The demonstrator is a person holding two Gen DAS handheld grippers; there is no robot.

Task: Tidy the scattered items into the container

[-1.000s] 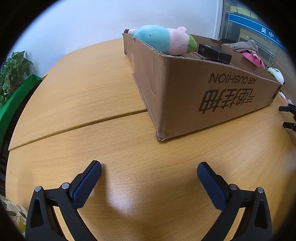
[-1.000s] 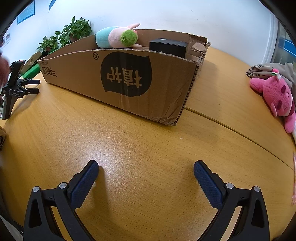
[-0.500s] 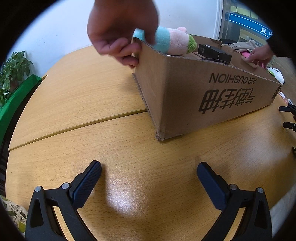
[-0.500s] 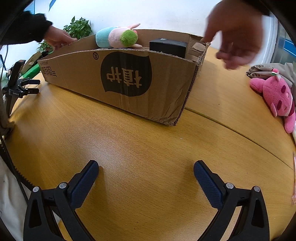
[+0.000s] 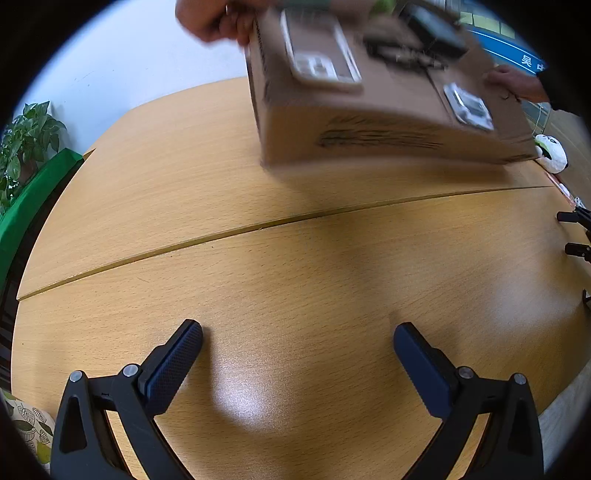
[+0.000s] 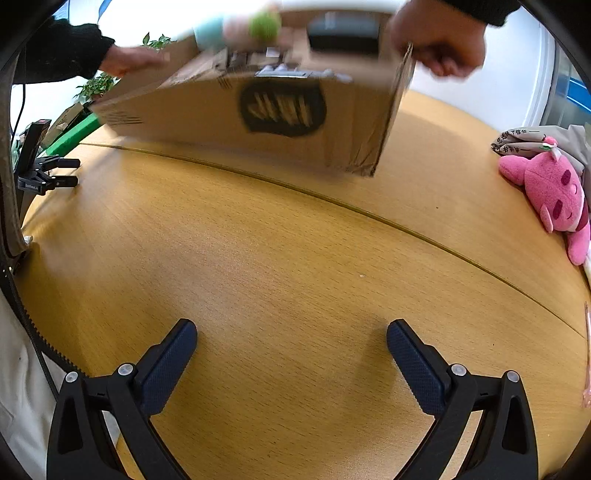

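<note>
Two bare hands hold the brown cardboard box [image 5: 369, 122] lifted and tilted above the far side of the wooden table [image 5: 295, 280]; it is blurred. It also shows in the right wrist view [image 6: 258, 110]. A pastel plush toy [image 6: 236, 26] and a black box [image 6: 343, 33] sit at its top. My left gripper [image 5: 297, 347] rests open and empty on the table. My right gripper [image 6: 291, 343] rests open and empty too, well short of the box.
A pink plush toy [image 6: 554, 192] and grey printed cloth [image 6: 532, 136] lie at the table's right. A white plush [image 5: 552, 153] lies beyond the box. Potted plants [image 5: 22, 147] and a green surface [image 5: 26, 210] stand at the left.
The person's hands gripped the box's ends and lifted it off the table, tilting it and moving it away. Both grippers have stayed still and open.
</note>
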